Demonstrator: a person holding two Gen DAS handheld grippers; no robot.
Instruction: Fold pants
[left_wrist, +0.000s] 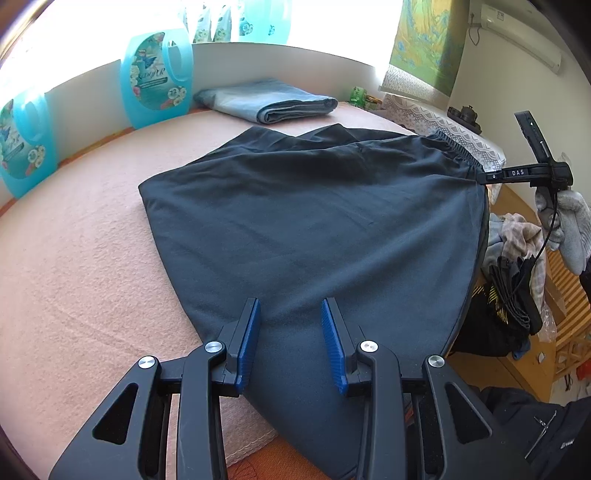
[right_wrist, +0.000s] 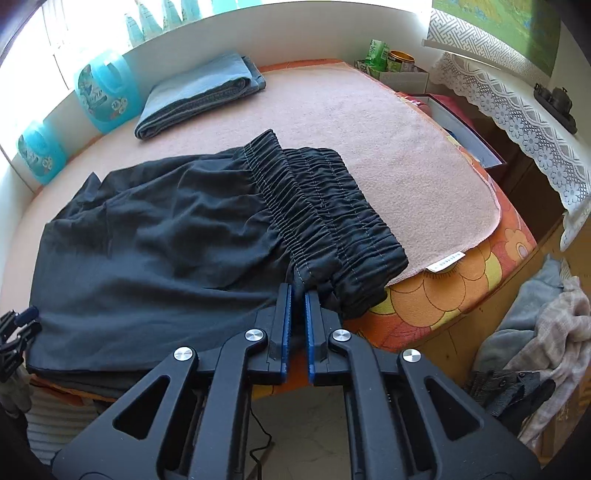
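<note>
Dark grey pants (left_wrist: 314, 221) lie folded lengthwise on a pink towel (left_wrist: 74, 258) on the table. My left gripper (left_wrist: 291, 310) is open, its blue pads just above the leg end of the pants near the table's front edge. My right gripper (right_wrist: 298, 295) is shut on the near corner of the elastic waistband (right_wrist: 317, 206) at the table's edge. The right gripper also shows in the left wrist view (left_wrist: 484, 179), pinching the waistband end. The pants (right_wrist: 155, 236) spread to the left in the right wrist view.
A folded blue-grey garment (left_wrist: 266, 101) lies at the back of the table. Blue detergent bottles (left_wrist: 157, 77) stand along the white back wall. A pile of clothes (right_wrist: 535, 332) sits on the floor to the right. A lace-covered shelf (right_wrist: 517, 110) is at the right.
</note>
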